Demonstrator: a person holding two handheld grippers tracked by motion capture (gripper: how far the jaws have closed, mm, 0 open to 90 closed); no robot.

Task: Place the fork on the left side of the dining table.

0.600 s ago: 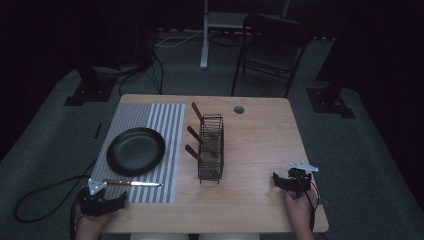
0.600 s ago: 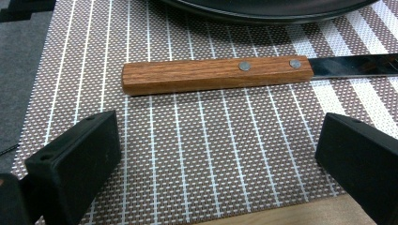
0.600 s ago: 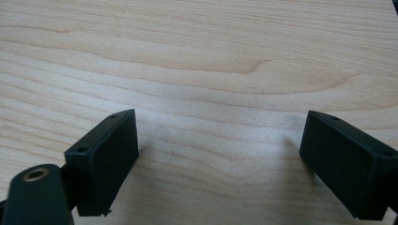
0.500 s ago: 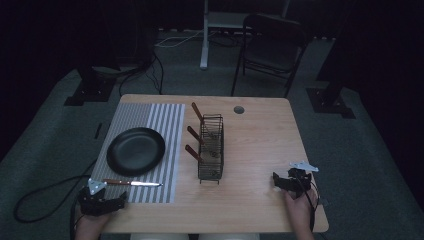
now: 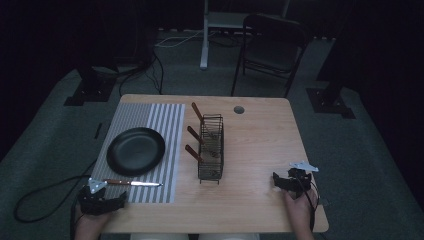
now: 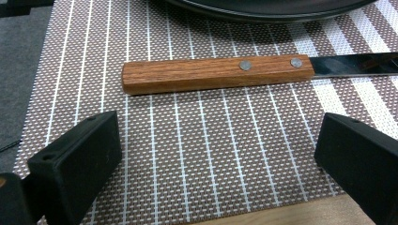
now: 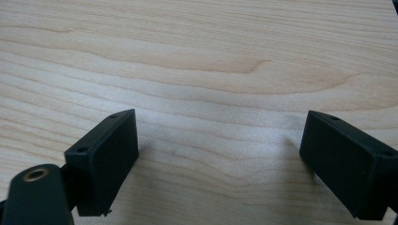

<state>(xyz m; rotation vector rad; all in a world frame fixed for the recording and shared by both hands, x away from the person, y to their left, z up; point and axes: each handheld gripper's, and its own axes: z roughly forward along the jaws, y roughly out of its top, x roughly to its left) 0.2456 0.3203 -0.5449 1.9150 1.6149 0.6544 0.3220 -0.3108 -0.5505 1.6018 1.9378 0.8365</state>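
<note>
Knife (image 6: 263,72) first: it lies flat on the striped mat (image 5: 130,192), just beside the black plate (image 5: 135,150), crosswise ahead of my left tongs (image 6: 218,164), whose jaws stand wide apart with nothing between them. I judge it light and stiff, its steel blade slick, so the riveted wooden handle (image 6: 216,74) is where I would take hold. My right tongs (image 7: 220,159) hang released over bare counter (image 7: 202,61), well apart from it.

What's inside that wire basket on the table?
Three wooden handles stick out of the wire basket on its left side. What they belong to is hidden inside the mesh, too dark and small to tell.
</note>
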